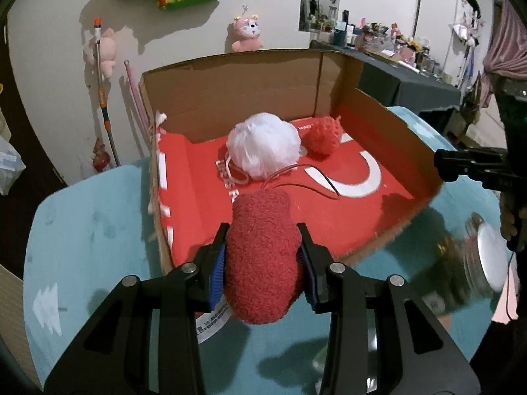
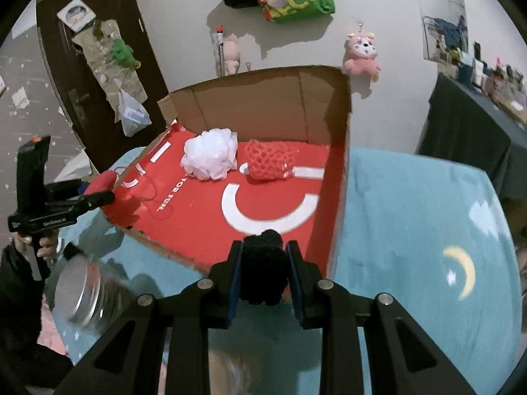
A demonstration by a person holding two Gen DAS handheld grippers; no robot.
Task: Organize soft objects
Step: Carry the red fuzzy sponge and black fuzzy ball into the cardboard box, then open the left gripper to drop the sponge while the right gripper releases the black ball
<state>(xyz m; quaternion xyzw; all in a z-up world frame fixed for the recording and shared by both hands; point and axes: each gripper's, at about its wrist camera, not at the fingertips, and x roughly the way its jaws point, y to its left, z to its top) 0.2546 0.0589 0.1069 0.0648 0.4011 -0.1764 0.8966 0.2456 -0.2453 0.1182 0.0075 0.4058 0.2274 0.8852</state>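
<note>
- Two grippers are in our hands, and each is clamped on a soft thing at the near edge of the cardboard box [image 1: 257, 79].
- Our left gripper [image 1: 263, 256] pinches a red fuzzy plush [image 1: 262, 256] between its blue pads; the plush bulges out above and below the fingers, and a white label hangs under it.
- Thin red cords run from the plush's top toward the box floor.
- Our right gripper [image 2: 263, 270] has its fingers drawn narrow on a black fuzzy ball [image 2: 263, 266], which fills the gap between the pads.
- Inside the box, on its red lining [image 2: 197, 230] with white print, sit a white mesh puff [image 1: 263, 144] and a red knitted pouch [image 1: 321, 138], just beside each other near the back wall.
- The box stands on a teal cloth [image 2: 411, 214] with a yellow moon printed on it.
- A blurred glass jar with a metal lid [image 1: 484, 256] lies on the cloth between our two grippers.
- From the right wrist view we see the left gripper off to the left, plush at its tip over the box's corner.
</note>
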